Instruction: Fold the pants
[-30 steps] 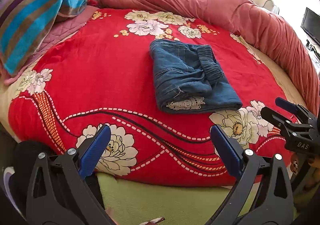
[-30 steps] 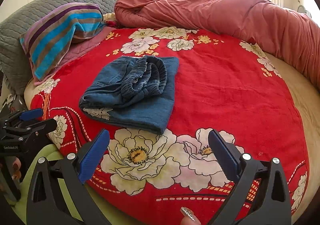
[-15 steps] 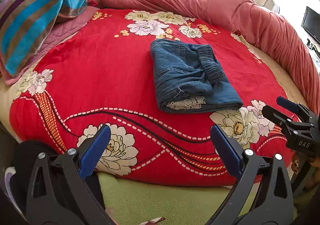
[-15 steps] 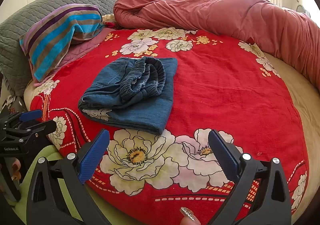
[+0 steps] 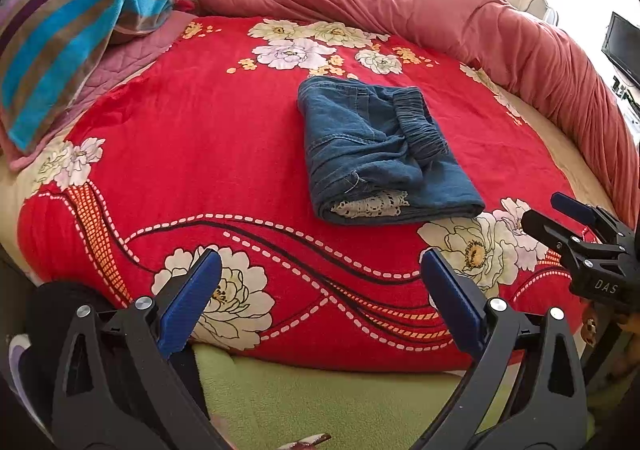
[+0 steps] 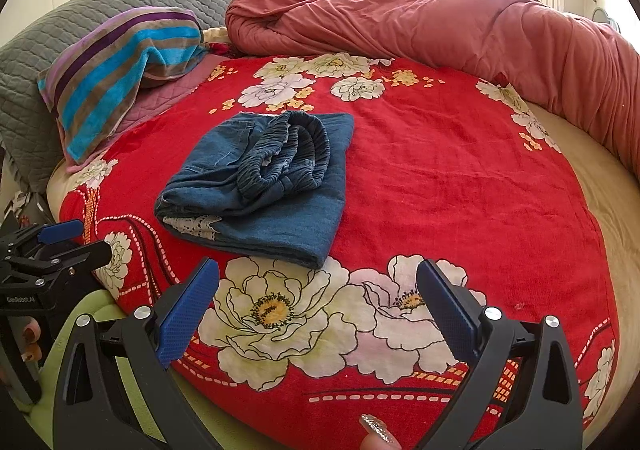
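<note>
1. Left wrist view: left tool (image 5: 320,282) released, its blue pads spread wide with nothing between them, held over the near edge of the bed (image 5: 320,398), above the red floral blanket (image 5: 192,153).
2. Same view: pants (image 5: 380,149) lie folded into a compact blue denim bundle near the middle of the blanket, elastic waistband on top, white lace trim showing at the near end. Clear of the tool, not touched.
3. Same view: right tool (image 5: 576,226) enters from the right edge, just past the near right corner of the pants; cannot tell its jaw spacing from this angle. Striped towel (image 5: 76,29) at the far left edge of the bed, pink duvet (image 5: 400,5) bunched along the far edge.
4. Right wrist view: right tool (image 6: 318,294) released, pads wide apart and empty, over the big white flowers at the blanket's near edge.
5. Same view: pants (image 6: 260,181) lie left of centre, just beyond the tool's left pad, apart from it.
6. Same view: left tool (image 6: 56,242) visible at the left edge, near the bed's near left edge. A glittered fingernail (image 6: 376,430) shows at the bottom.
</note>
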